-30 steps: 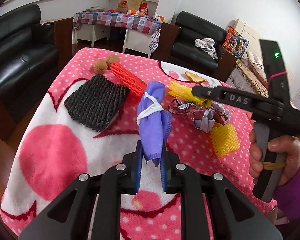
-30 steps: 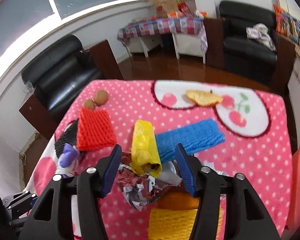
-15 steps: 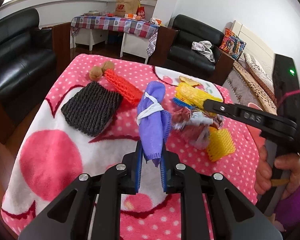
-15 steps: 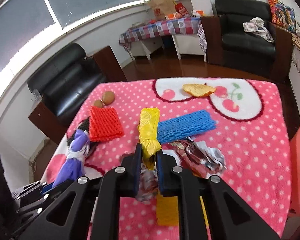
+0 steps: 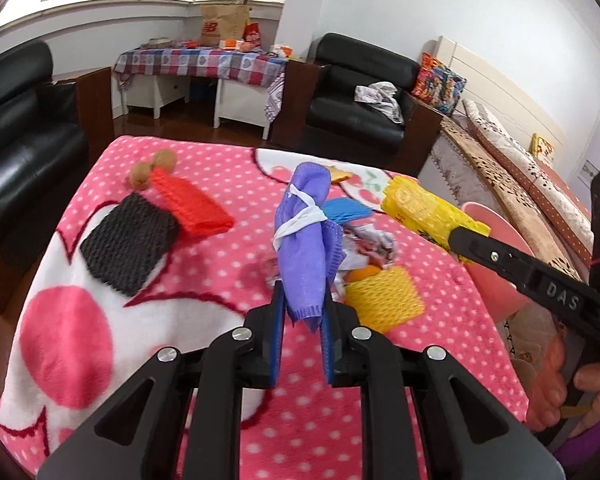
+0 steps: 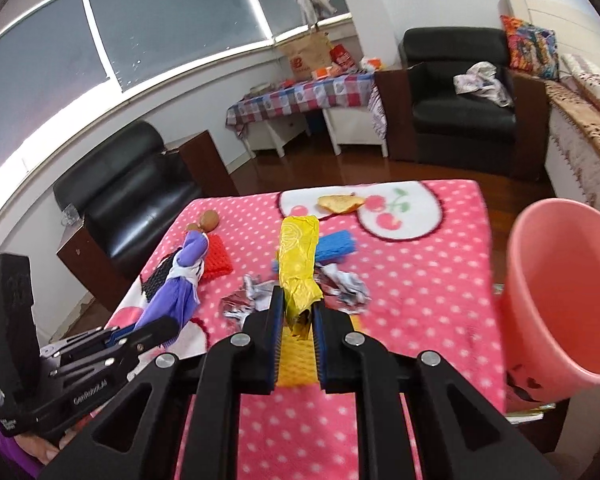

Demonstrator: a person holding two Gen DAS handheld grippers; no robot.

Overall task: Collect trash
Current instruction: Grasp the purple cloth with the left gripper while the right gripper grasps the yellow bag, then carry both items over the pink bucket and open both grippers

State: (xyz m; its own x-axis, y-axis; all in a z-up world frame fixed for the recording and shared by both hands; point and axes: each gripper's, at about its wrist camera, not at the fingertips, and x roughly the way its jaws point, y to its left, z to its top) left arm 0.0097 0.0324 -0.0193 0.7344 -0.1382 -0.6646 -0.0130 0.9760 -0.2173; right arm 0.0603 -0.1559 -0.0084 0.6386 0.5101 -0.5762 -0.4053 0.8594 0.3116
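My left gripper [image 5: 303, 308] is shut on a purple cloth bundle [image 5: 303, 240] tied with a white band, held above the table; it also shows in the right wrist view [image 6: 180, 284]. My right gripper [image 6: 297, 312] is shut on a yellow wrapper [image 6: 298, 268], lifted off the table; the wrapper shows in the left wrist view [image 5: 428, 210]. A pink bin [image 6: 560, 296] stands just past the table's right edge. Crumpled foil wrappers [image 6: 340, 286], a blue foam net [image 6: 334, 246], a yellow foam net [image 5: 384, 296], a red foam net [image 5: 190, 204] and a black foam net [image 5: 130, 242] lie on the table.
The table has a pink polka-dot blanket [image 5: 100, 320]. Two walnuts [image 5: 154, 166] and a piece of peel [image 6: 340, 203] lie at the far side. Black armchairs [image 6: 460, 108] and a side table [image 5: 204, 64] stand beyond on the wood floor.
My right gripper closed on the yellow wrapper, lifted it and swung right toward the pink bin. My left gripper kept its hold on the purple bundle and rose a little.
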